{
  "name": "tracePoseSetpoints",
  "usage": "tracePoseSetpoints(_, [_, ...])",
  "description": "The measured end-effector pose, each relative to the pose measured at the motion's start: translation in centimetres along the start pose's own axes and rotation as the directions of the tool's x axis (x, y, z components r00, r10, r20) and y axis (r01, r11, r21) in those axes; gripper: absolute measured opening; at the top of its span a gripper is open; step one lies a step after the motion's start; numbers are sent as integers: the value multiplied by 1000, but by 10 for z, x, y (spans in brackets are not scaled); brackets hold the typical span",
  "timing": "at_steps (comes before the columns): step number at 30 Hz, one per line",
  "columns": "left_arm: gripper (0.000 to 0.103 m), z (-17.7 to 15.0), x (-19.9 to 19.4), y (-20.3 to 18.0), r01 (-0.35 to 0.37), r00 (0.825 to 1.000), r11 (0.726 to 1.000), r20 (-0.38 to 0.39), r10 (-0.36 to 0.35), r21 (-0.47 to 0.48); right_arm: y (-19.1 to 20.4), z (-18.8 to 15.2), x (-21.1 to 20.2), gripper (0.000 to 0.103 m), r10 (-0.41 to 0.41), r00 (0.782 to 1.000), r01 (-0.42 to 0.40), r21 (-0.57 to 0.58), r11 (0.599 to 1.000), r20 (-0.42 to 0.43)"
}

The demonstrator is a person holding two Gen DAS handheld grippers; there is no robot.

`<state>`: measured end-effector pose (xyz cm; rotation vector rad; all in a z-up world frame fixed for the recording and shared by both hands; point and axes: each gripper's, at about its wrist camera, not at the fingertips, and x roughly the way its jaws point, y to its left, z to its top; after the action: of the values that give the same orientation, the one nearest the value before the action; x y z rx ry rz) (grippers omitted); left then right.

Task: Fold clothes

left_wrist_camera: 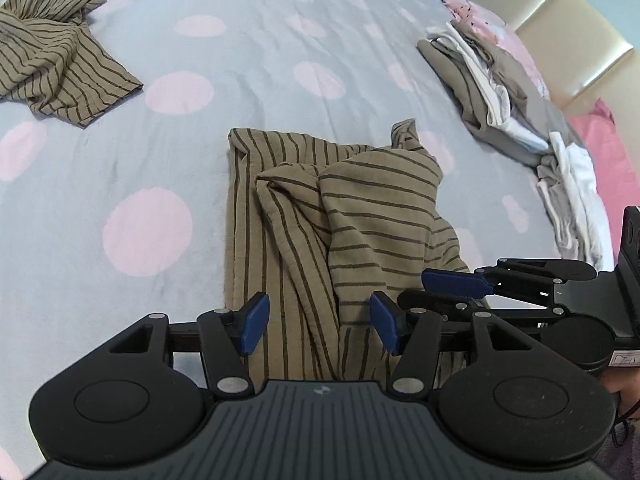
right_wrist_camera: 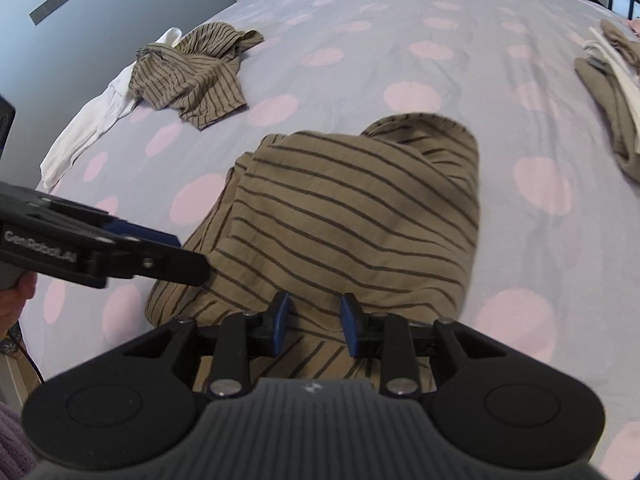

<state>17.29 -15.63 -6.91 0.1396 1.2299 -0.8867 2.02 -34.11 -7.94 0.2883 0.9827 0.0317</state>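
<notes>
Left wrist view: two striped garments, two tools over the nearer one

Left wrist view shows two brown striped garments on the bed (left_wrist_camera: 280, 52), whose grey cover carries pink dots. One striped garment (left_wrist_camera: 340, 216) lies bunched and partly folded right below my tools; the second striped garment (left_wrist_camera: 56, 60) lies crumpled well apart, toward the far left. One pile of folded clothes (left_wrist_camera: 508, 96), in grey, beige and white, runs along the right edge by the cream headboard (left_wrist_camera: 560, 32).

Right wrist view adds one white garment (right_wrist_camera: 92, 120) stretched beside and partly under the second striped one.

My left tool (left_wrist_camera: 316, 328) points steeply down over the near end of the nearer garment. Its blue pads stand wide apart, with cloth beneath the gap but nothing pinched. My right tool (right_wrist_camera: 314, 328) sits just beside it on the right, also tilted down. Its pads are closer together, with a clear gap between them, and striped cloth lies under that gap; I see no fabric gripped. Part of a hand (right_wrist_camera: 16, 300) shows behind the left tool.
</notes>
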Motion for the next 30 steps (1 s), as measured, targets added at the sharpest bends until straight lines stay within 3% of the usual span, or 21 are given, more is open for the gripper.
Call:
tracePoseSetpoints(8, [50, 3, 21, -7, 7, 1000, 999, 3, -7, 48, -3, 1, 3, 34, 29, 1000, -29, 7, 1000, -12])
tracePoseSetpoints(10, [23, 4, 23, -12, 7, 1000, 997, 4, -7, 81, -3, 1, 2, 35, 35, 999, -35, 6, 999, -12])
tracePoseSetpoints(14, [4, 5, 15, -31, -20, 999, 981, 51, 10, 192, -4, 3, -6, 38, 46, 999, -46, 1, 999, -5])
tracePoseSetpoints(22, [1, 18, -21, -51, -49, 986, 959, 164, 3, 279, -19, 14, -37, 41, 42, 997, -46, 63, 997, 63])
tracePoseSetpoints(30, [1, 29, -25, -21, -121, 985, 974, 146, 94, 190, -23, 15, -44, 41, 65, 995, -69, 60, 996, 75])
